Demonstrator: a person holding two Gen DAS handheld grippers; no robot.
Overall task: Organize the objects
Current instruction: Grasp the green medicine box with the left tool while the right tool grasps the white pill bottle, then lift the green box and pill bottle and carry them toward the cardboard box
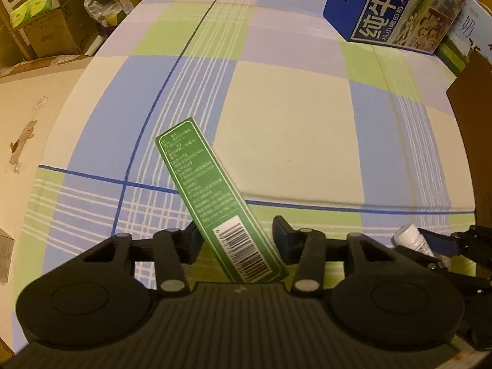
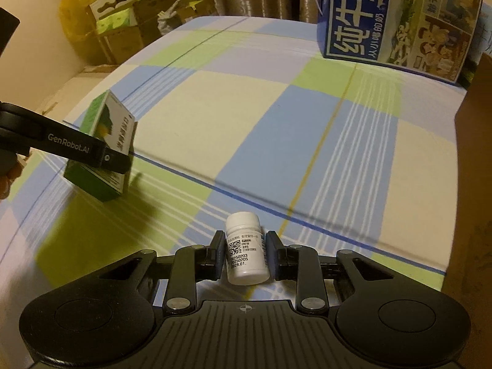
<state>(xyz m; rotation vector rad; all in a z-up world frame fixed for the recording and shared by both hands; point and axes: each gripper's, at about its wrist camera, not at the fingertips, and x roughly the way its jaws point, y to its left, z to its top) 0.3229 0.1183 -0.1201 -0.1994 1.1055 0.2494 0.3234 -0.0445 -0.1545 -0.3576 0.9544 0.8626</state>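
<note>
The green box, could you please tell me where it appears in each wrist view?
Left wrist view: the green box sits bottom centre, between the left gripper fingers.
Right wrist view: it stands at the left edge, partly behind the left gripper.
Shared landmark: the blue milk carton, upper right in both.

The near-left carton (image 1: 215,203) is green with pale print and a white barcode panel. The bottle (image 2: 246,253) is white. The cloth (image 1: 292,117) is checked blue, green, cream. The far-right milk box (image 2: 396,18) is blue.
</note>
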